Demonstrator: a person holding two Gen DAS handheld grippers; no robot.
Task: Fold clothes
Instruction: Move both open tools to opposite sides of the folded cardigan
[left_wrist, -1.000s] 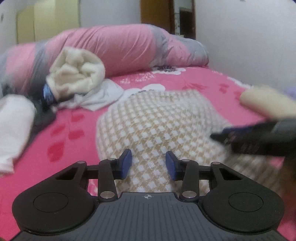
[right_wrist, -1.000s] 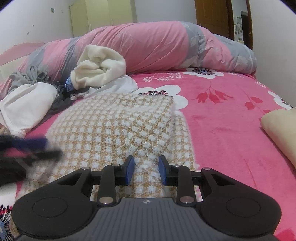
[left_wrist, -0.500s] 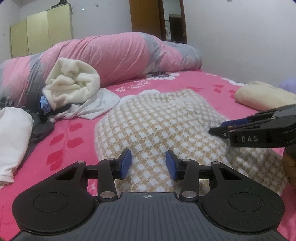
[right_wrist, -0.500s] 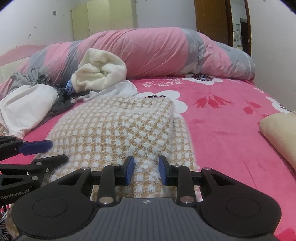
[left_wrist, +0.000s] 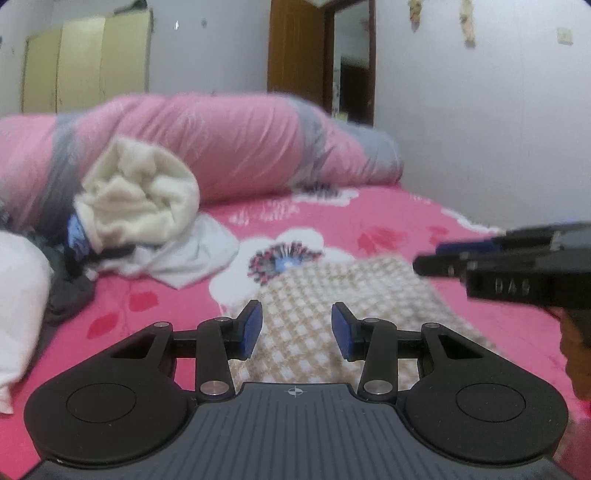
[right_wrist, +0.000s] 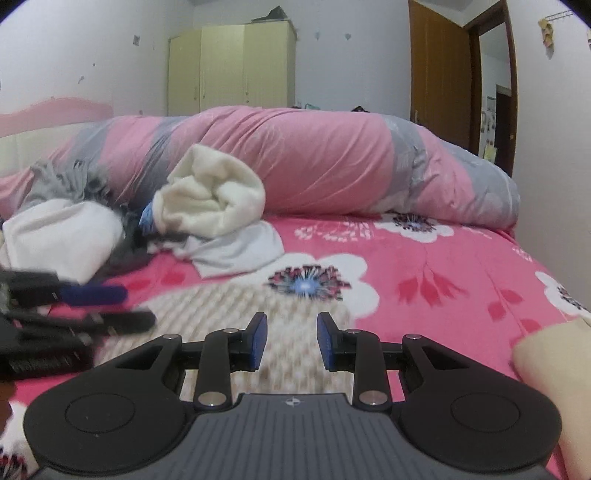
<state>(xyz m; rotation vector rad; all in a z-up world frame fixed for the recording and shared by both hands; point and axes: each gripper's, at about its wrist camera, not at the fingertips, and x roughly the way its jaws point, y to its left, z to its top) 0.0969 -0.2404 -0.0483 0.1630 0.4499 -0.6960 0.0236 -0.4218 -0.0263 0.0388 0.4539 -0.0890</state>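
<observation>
A tan-and-white checked knit garment (left_wrist: 332, 291) lies on the pink flowered bed sheet (left_wrist: 388, 221), with its near edge under both grippers. My left gripper (left_wrist: 296, 330) holds the garment's near left part, with cloth filling the narrow gap between its blue pads. In the right wrist view the garment (right_wrist: 221, 306) is blurred, and my right gripper (right_wrist: 291, 341) grips its near right part the same way. Each gripper shows in the other's view: the right one (left_wrist: 428, 258) at the right edge, the left one (right_wrist: 136, 308) at the left edge.
A rolled cream blanket (left_wrist: 140, 199) and a white cloth (left_wrist: 199, 254) lie behind the garment to the left. More white and grey clothes (right_wrist: 62, 236) are piled at far left. A pink-grey duvet roll (right_wrist: 314, 158) spans the back. A folded cream item (right_wrist: 546, 365) sits at the right.
Both grippers rose and drew back. The garment's far edge slid toward me, uncovering the flower print on the sheet. The finger gaps stayed the same.
</observation>
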